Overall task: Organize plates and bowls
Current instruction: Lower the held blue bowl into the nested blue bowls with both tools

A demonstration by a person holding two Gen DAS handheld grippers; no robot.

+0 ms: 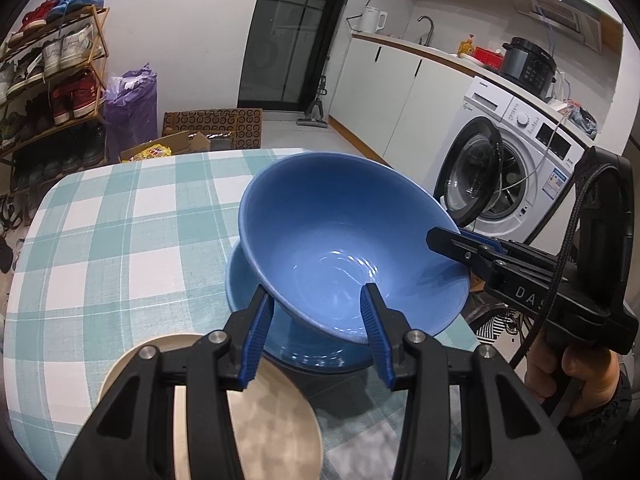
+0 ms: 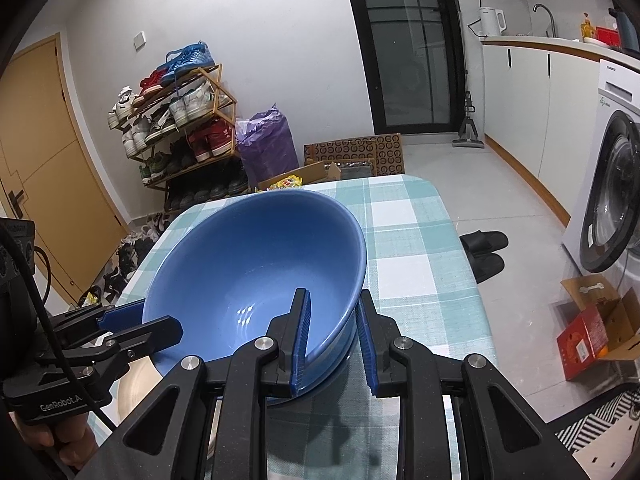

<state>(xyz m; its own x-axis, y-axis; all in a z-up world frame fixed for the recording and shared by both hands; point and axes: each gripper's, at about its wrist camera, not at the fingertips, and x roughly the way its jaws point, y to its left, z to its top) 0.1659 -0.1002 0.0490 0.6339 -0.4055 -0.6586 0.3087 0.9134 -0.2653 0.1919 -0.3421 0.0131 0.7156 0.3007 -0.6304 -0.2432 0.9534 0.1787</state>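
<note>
Left wrist view shows us holding the blue bowl (image 1: 344,248) tilted over the blue plate (image 1: 304,348) on the table (image 1: 100,232): left gripper (image 1: 316,336) and right gripper (image 2: 332,340) fingers each pinch its rim. Next we judge it needs lowering level onto that plate.

A wooden shoe rack (image 2: 180,128) loaded with sneakers stands against the wall, a purple bag (image 2: 266,142) just beside it. A front-loading washing machine (image 1: 504,168) has its door open. A white kettle (image 1: 371,19) stands on the kitchen worktop (image 1: 420,49). Black slippers (image 2: 484,254) lie on the floor.
</note>
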